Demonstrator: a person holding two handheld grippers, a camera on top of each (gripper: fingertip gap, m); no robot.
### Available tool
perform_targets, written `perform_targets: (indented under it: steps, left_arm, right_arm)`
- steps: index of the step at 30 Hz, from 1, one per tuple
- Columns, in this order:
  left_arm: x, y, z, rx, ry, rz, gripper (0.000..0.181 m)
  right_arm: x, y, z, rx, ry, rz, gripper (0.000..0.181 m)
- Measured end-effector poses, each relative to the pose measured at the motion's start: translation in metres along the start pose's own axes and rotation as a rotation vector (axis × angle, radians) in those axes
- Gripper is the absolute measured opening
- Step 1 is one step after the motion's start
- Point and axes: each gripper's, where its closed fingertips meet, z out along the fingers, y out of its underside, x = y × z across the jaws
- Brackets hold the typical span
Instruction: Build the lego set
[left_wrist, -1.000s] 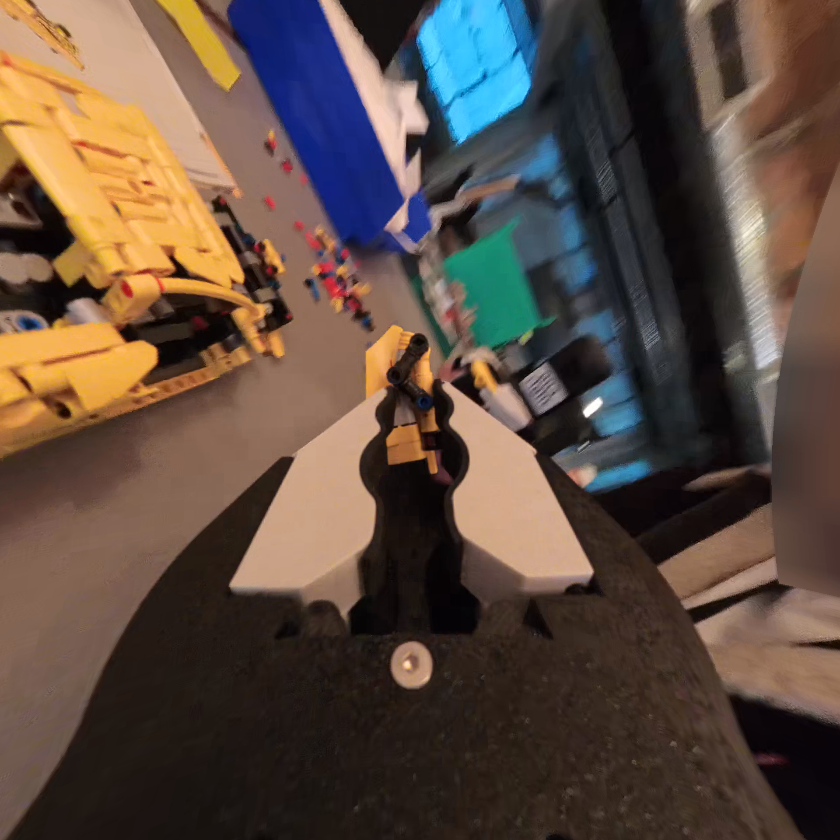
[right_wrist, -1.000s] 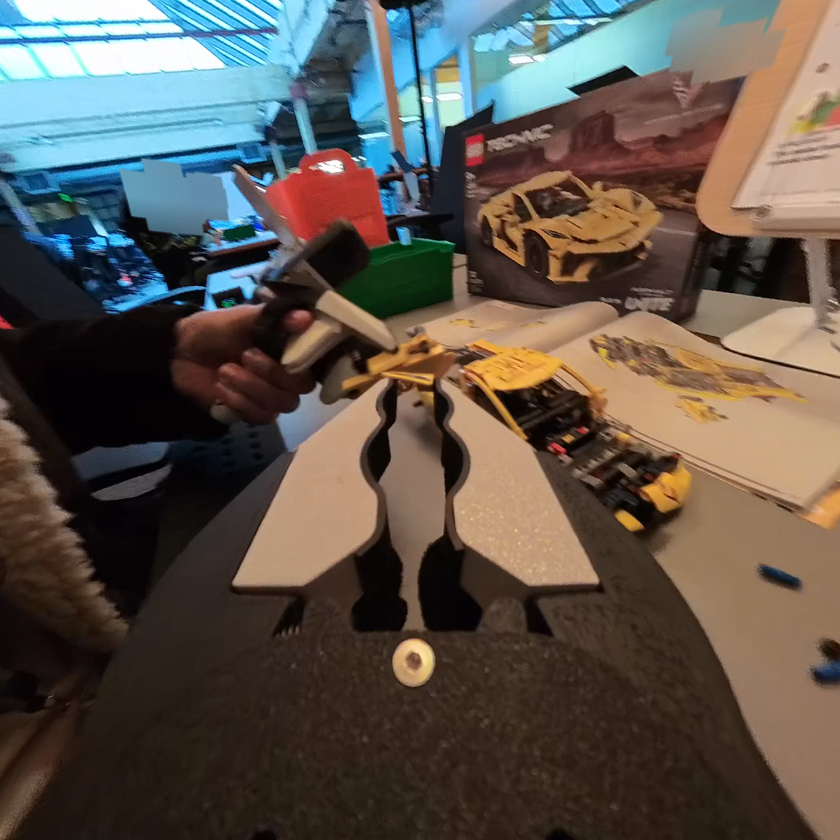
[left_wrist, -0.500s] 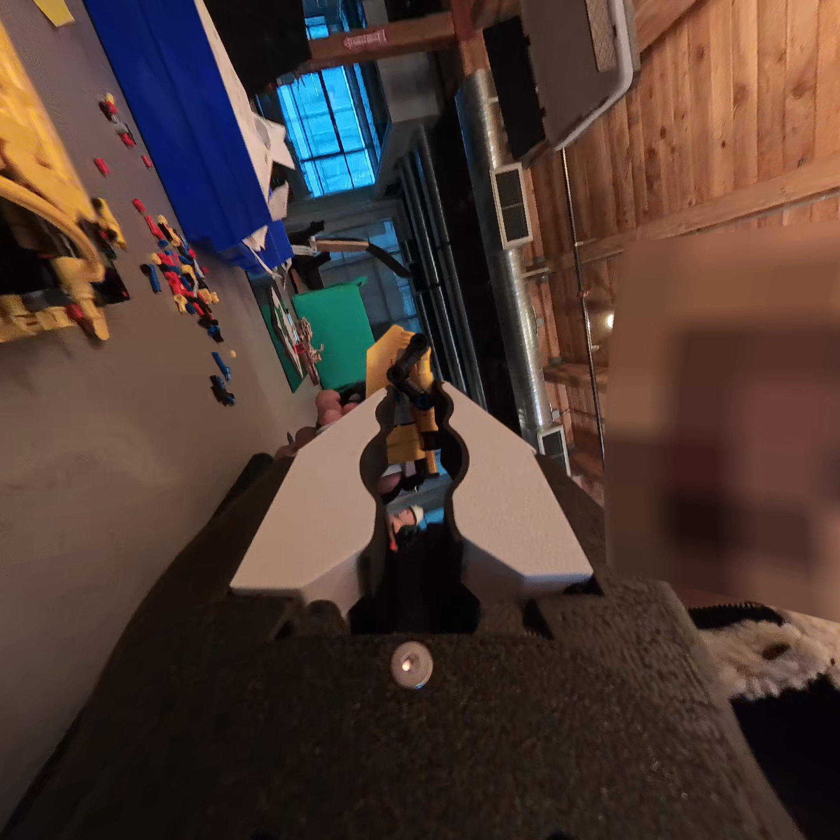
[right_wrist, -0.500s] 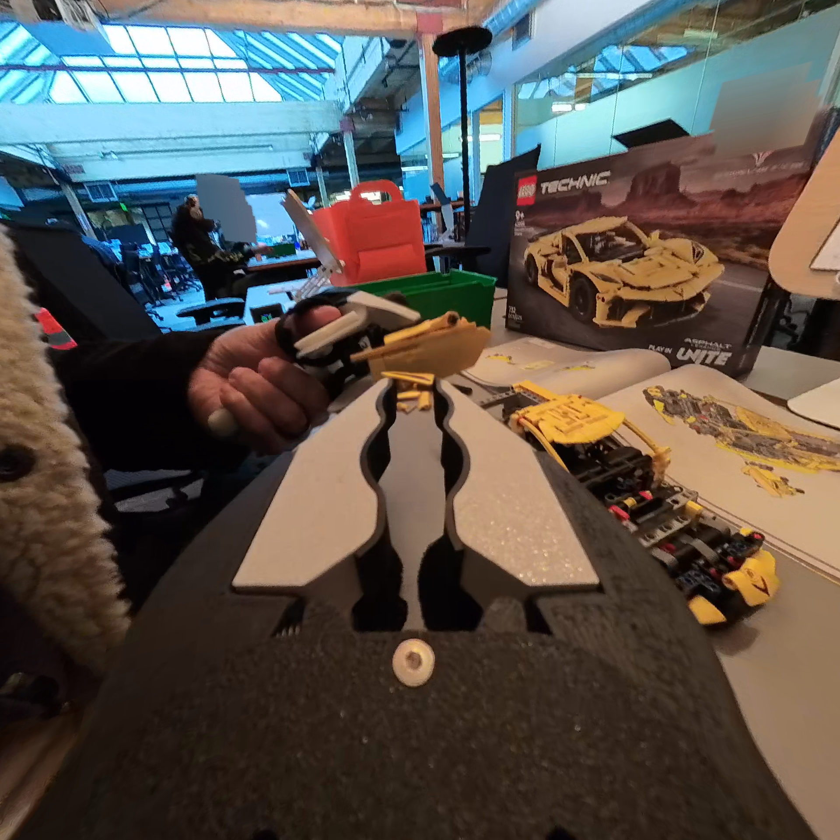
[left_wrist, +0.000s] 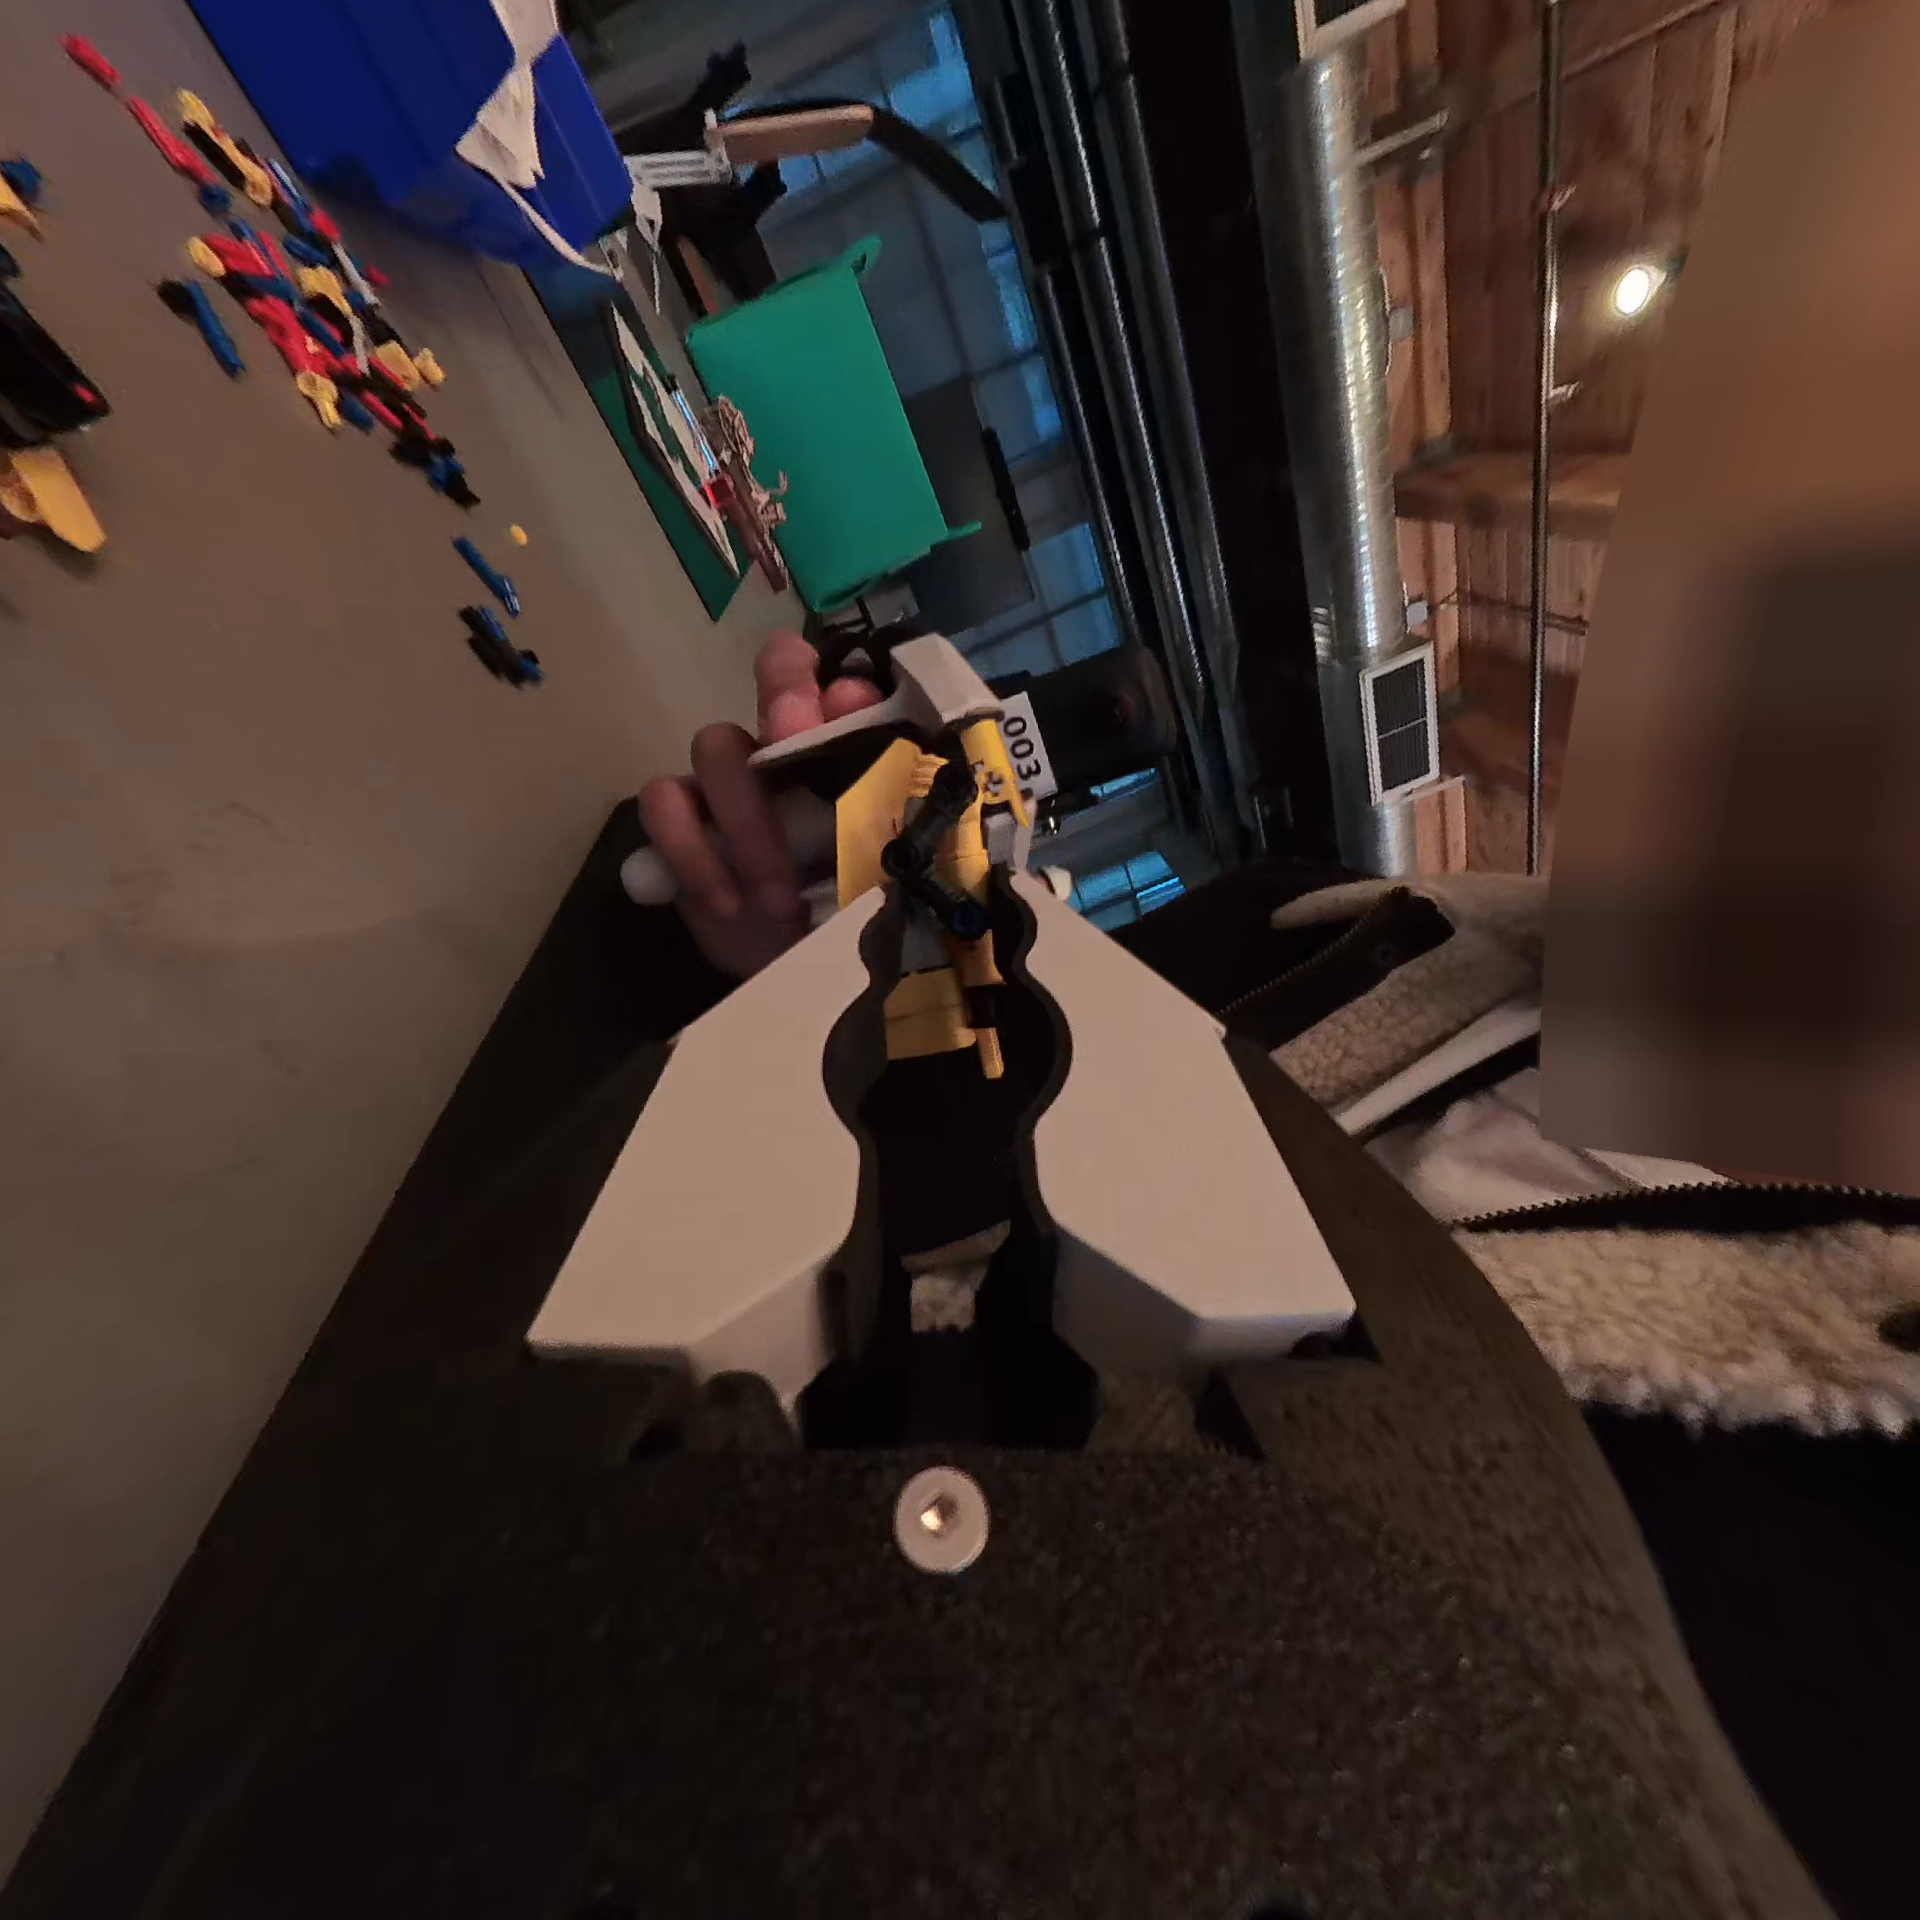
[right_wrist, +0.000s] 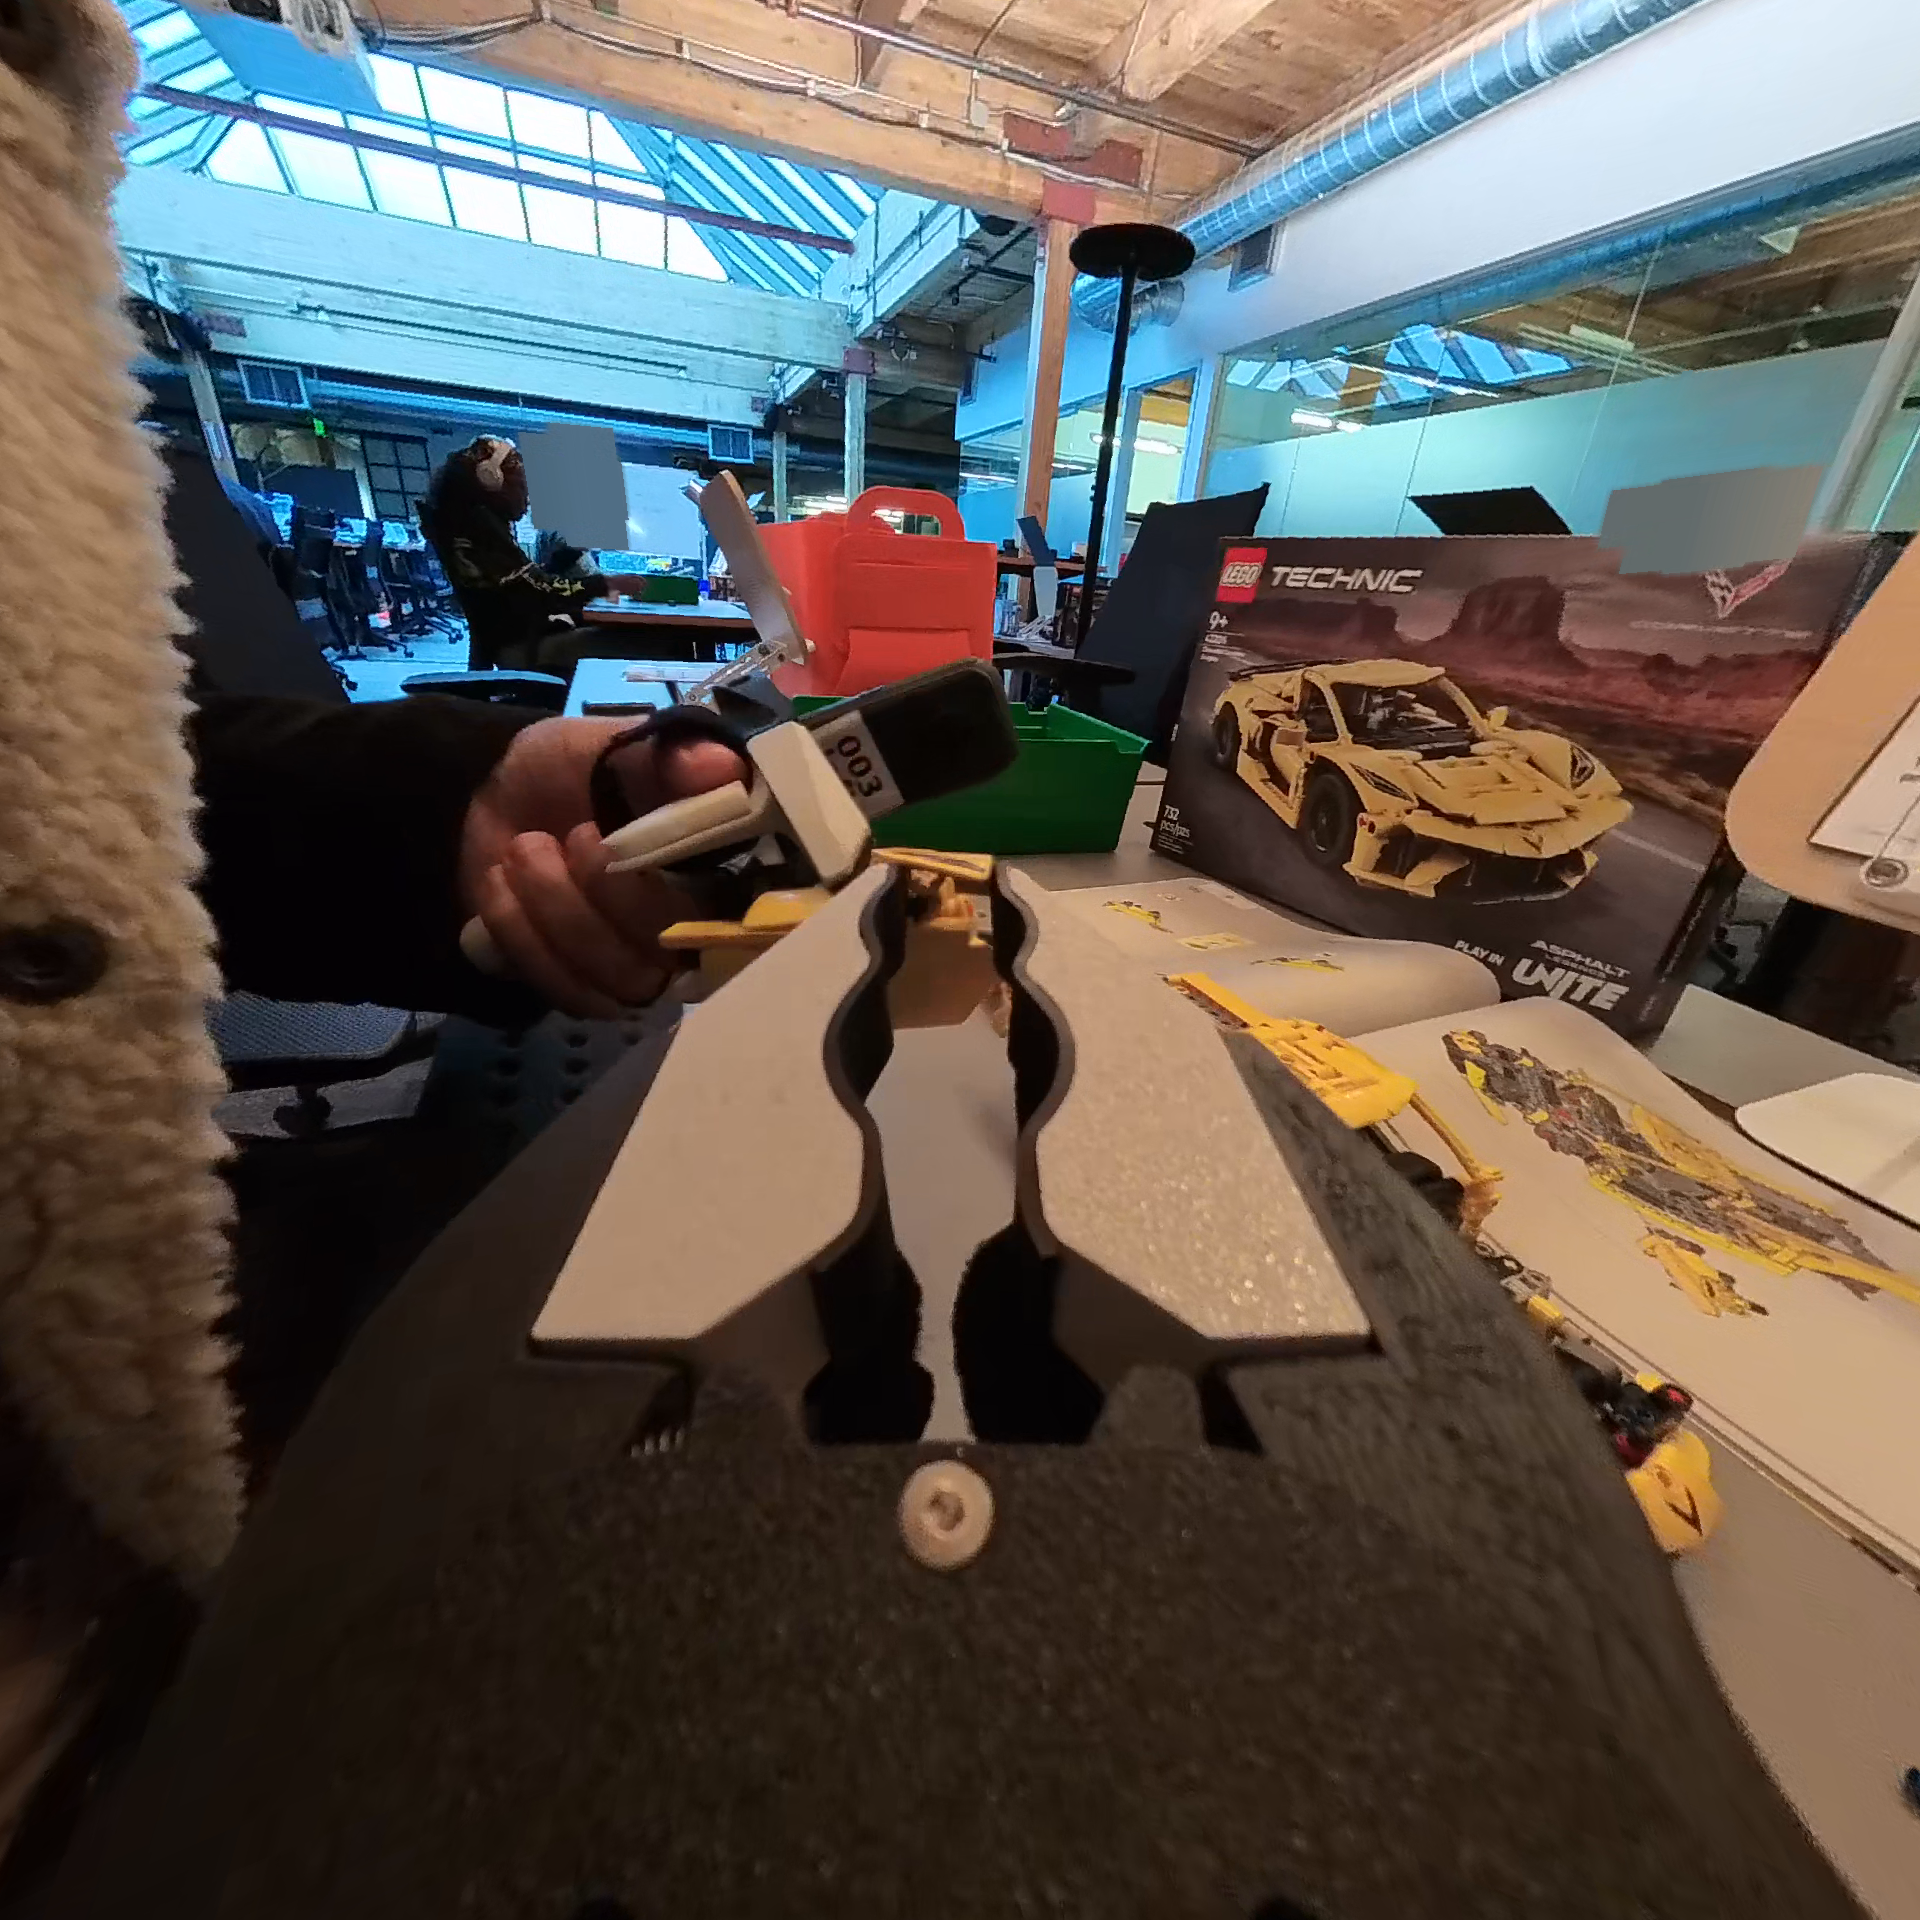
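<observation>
The left tongs (left_wrist: 943, 914) clench a small yellow lego sub-assembly (left_wrist: 940, 997) with a black angled connector and a blue pin, held in the air off the grey counter (left_wrist: 260, 831). The right tongs (right_wrist: 943, 914) stand parted around the far end of that sub-assembly; whether they touch it is hard to tell. Beyond it, on the counter, sits the half-built yellow lego car (right_wrist: 1340, 1070), mostly hidden behind the right tongs

right tongs (right_wrist: 940, 914) closed in on yellow subassembly (right_wrist: 935, 951) | contact likely, blurred
</observation>
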Motion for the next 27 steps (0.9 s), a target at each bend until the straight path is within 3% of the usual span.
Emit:
perform_targets:
  steps: [5,8,12,15,19,22,27]
  left_arm:
    - [0.003,0.001,-0.003,-0.009,-0.004,0.006,0.016]
    - [-0.01,-0.005,-0.016,0.016,-0.085,0.032,0.016]
    - [-0.057,-0.002,-0.05,-0.046,-0.416,0.15,0.016]
    - [-0.093,0.002,-0.087,-0.184,-0.745,0.308,0.016]
    - [-0.114,0.005,-0.114,-0.404,-1.016,0.543,0.016]
    - [-0.125,0.012,-0.12,-0.522,-1.089,0.635,0.016]
    - [-0.131,0.019,-0.114,-0.568,-1.099,0.67,0.016]
  right_arm:
    - [-0.001,-0.002,-0.002,0.008,-0.004,-0.018,0.014]
    - [0.003,0.002,-0.003,-0.007,0.005,0.011,0.014]
    - [0.007,0.009,-0.002,-0.04,0.022,0.028,0.015]
    - [0.007,0.014,-0.001,-0.062,0.024,0.023,0.015]
    - [0.008,0.017,0.0,-0.078,0.03,0.021,0.015]
    - [0.009,0.018,0.0,-0.081,0.033,0.026,0.015]
    - [0.008,0.018,-0.001,-0.083,0.029,0.039,0.015]
